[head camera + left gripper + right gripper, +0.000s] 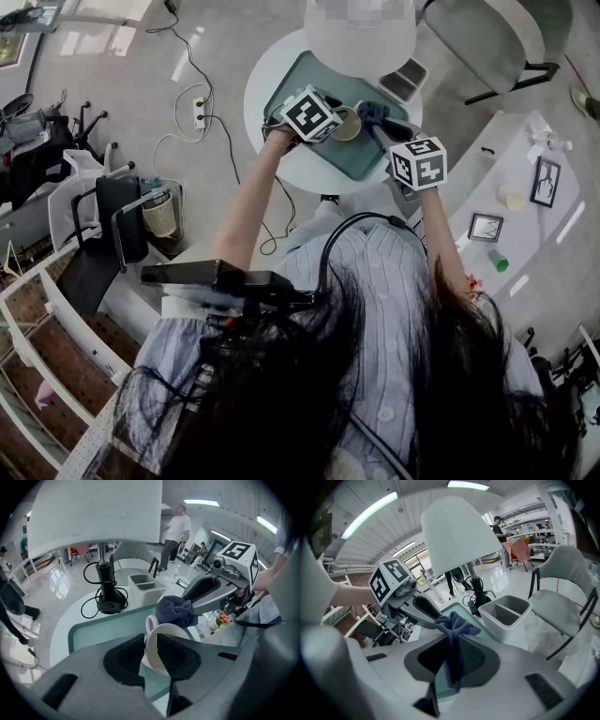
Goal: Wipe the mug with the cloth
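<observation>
- Left gripper clamped on the wall of the white mug, jaws pinching it at the rim.
- Mug tipped over the teal mat, long axis leaning rather than upright, mouth turned up toward the left gripper's camera, handle on the far left.
- Right gripper closed tight on the blue cloth, bunched end against the mug's far rim (contact clearest in the left gripper view).
- Round white table under the mat, bearing a lamp and a two-compartment tray.
- Glossy pale floor, cables, a grey chair; people standing far back.
</observation>
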A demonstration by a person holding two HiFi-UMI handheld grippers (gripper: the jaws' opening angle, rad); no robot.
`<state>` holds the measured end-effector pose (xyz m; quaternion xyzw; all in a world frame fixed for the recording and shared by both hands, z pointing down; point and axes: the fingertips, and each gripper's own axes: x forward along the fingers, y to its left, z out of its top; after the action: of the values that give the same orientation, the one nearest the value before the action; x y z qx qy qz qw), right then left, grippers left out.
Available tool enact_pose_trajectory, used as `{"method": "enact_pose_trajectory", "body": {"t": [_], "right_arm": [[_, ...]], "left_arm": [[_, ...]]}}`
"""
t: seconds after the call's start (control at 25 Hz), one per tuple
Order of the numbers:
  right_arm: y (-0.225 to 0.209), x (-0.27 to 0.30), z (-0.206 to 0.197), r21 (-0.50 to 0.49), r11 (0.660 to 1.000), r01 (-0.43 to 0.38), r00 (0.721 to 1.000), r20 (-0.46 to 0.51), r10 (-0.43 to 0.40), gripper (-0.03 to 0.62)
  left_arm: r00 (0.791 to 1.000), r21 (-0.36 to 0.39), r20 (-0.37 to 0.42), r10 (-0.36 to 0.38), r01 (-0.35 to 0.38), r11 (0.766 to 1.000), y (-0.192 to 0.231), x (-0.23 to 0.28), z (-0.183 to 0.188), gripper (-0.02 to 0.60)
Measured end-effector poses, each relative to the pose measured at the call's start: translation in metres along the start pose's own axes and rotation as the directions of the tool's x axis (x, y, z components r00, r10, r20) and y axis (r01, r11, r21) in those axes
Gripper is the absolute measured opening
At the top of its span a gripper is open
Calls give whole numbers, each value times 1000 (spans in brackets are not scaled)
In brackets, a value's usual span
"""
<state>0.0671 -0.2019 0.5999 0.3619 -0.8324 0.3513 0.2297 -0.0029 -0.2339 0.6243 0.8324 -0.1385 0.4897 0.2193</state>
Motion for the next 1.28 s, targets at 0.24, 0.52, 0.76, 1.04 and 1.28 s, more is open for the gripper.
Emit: {"method": "enact_pose_trajectory", "body": {"t": [0.24, 0.52, 0.76, 1.04, 1.28], "right_arm": [[3, 14, -5, 6, 999, -40, 999, -26, 40, 84], [6, 15, -14, 6, 999, -48, 998, -46, 48, 86], [15, 17, -17, 3, 999, -52, 997, -52, 52, 86], [19, 18, -22, 9, 999, -46, 998, -53, 47, 84], [25, 12, -31, 35, 998, -45, 998, -45, 47, 86]], "left_arm": [[1000, -16, -5, 15, -15, 1000, 5, 1, -2, 70], [999, -62, 10, 34, -33, 998, 7, 0, -3, 63], [993, -141, 11, 115, -113, 984, 9, -6, -11, 54], [982, -291, 9, 190, -180, 940, 13, -6, -23, 52], [962, -468, 18, 271, -231, 853, 15, -14, -32, 52]]}}
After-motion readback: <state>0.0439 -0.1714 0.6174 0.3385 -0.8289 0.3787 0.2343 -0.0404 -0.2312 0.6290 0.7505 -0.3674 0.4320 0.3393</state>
